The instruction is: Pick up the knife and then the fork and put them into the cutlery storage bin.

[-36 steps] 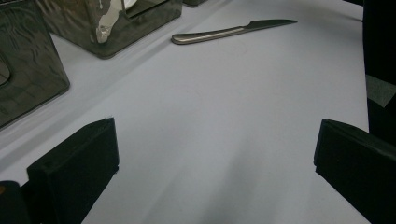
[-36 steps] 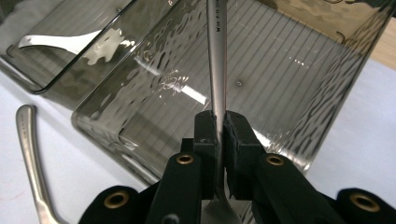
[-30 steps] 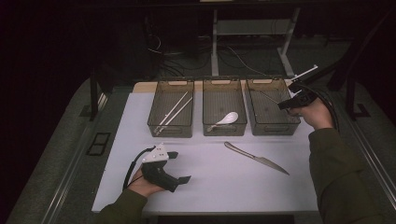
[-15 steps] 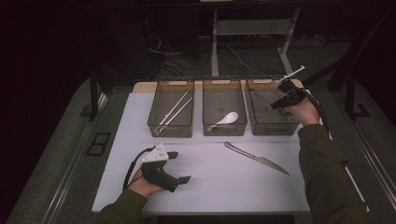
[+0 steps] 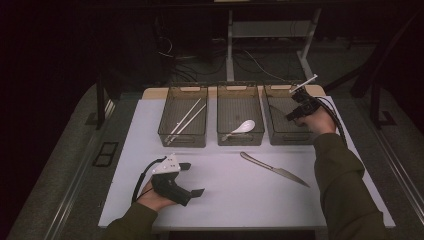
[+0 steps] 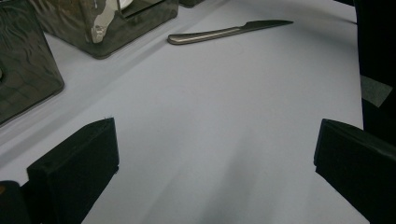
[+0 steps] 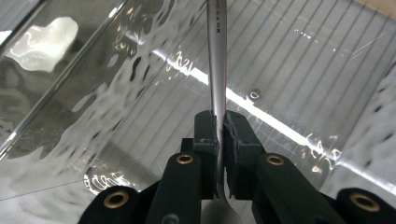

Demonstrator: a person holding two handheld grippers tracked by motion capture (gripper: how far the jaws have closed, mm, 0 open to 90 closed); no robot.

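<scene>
My right gripper (image 5: 299,102) sits at the upper right of the high view, over the right bin (image 5: 280,131). Its jaws are squeezed tight on a thin metal piece of cutlery (image 7: 217,56). I cannot tell if it is a fork or a spoon, because its end is hidden. Its handle pokes up past the gripper. I think the job now is to put it in that bin. To do it well, I go down slowly and keep it over the middle, away from the walls. I tip it flat, then let go low, so it does not bounce. My left gripper (image 5: 192,179) rests on the tabletop (image 5: 225,195), jaws wide apart, holding nothing.
</scene>
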